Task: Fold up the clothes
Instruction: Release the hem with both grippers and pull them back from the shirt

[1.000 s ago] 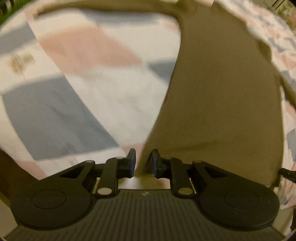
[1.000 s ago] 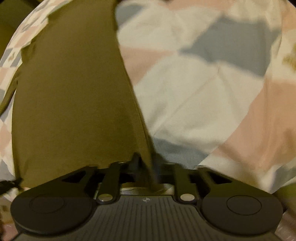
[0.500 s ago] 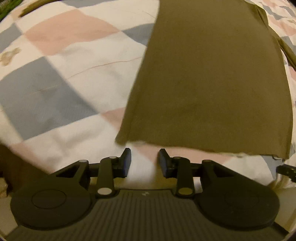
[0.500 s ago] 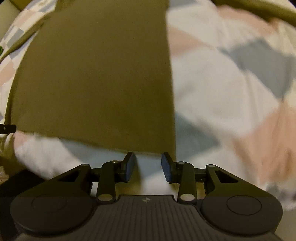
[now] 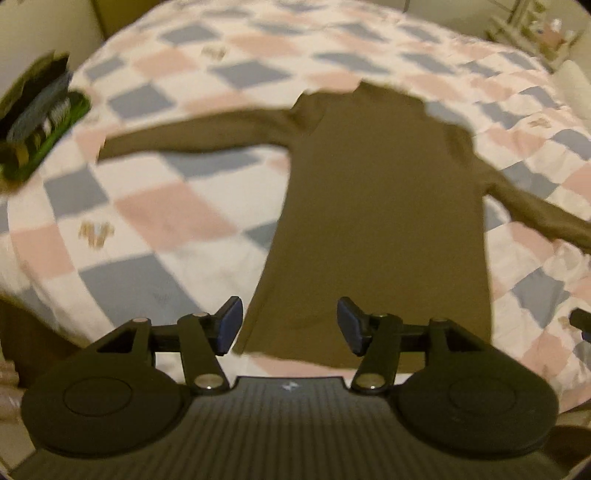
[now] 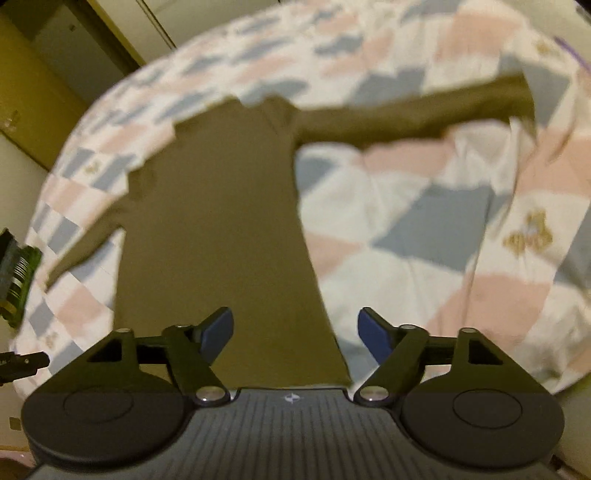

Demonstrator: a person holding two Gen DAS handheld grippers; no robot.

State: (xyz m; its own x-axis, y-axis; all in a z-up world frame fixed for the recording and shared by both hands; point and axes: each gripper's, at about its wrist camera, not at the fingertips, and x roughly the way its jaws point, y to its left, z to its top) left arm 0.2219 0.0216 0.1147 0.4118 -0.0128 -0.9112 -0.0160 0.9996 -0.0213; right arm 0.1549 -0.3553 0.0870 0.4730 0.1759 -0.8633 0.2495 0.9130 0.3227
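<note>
An olive long-sleeved shirt (image 5: 380, 229) lies flat on the checked bedspread (image 5: 155, 206), hem toward me, both sleeves spread out sideways. It also shows in the right wrist view (image 6: 218, 236). My left gripper (image 5: 290, 326) is open and empty, raised above the hem's left corner. My right gripper (image 6: 295, 332) is open and empty, raised above the hem's right corner. The left sleeve (image 5: 192, 133) reaches left; the right sleeve (image 6: 413, 110) reaches right.
A green and dark object (image 5: 40, 118) lies at the bed's left edge and shows in the right wrist view (image 6: 16, 273) too. A wall and door frame (image 6: 74, 74) stand behind the bed. Cluttered items (image 5: 535, 33) sit at the far right.
Both grippers let go of the shirt's hem, opened wide and pulled back and up from the bed. The shirt now lies spread flat with the whole garment in view.
</note>
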